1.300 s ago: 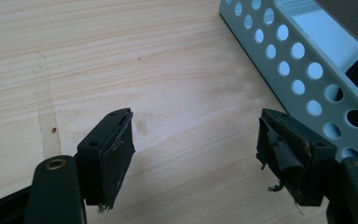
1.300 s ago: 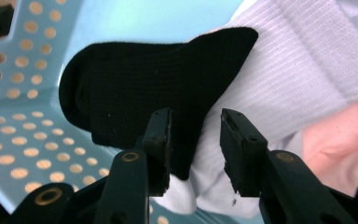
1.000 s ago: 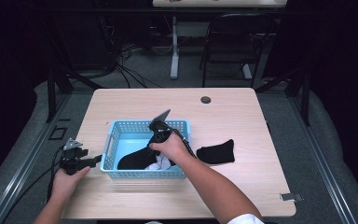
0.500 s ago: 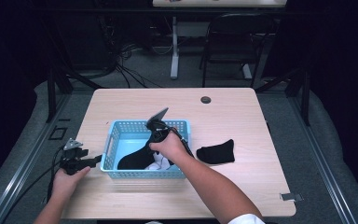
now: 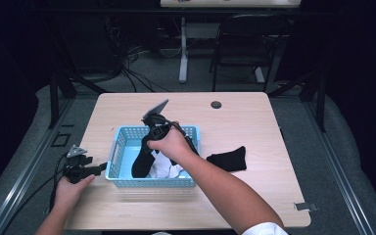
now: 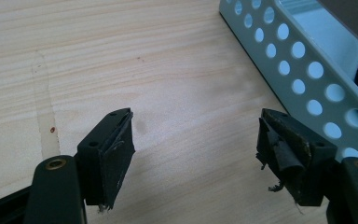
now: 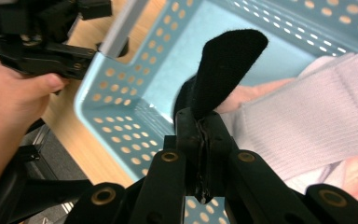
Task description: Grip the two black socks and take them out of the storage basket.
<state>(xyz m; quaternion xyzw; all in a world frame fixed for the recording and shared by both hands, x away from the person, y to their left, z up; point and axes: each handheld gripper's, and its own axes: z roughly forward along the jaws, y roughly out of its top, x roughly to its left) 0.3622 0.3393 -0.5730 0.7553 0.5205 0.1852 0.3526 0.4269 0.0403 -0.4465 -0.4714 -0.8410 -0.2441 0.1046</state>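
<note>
One black sock [image 7: 223,70] was pinched in the right gripper [image 5: 152,128] over the blue basket [image 5: 117,147] — lifted slightly higher than a second earlier, so probably on its way out to join the second black sock [image 5: 227,159] on the table [image 5: 254,122]. The left gripper [image 6: 196,154] stayed wide and empty beside the basket. Pale laundry [image 7: 307,116] lay beneath — its kind unclear.
</note>
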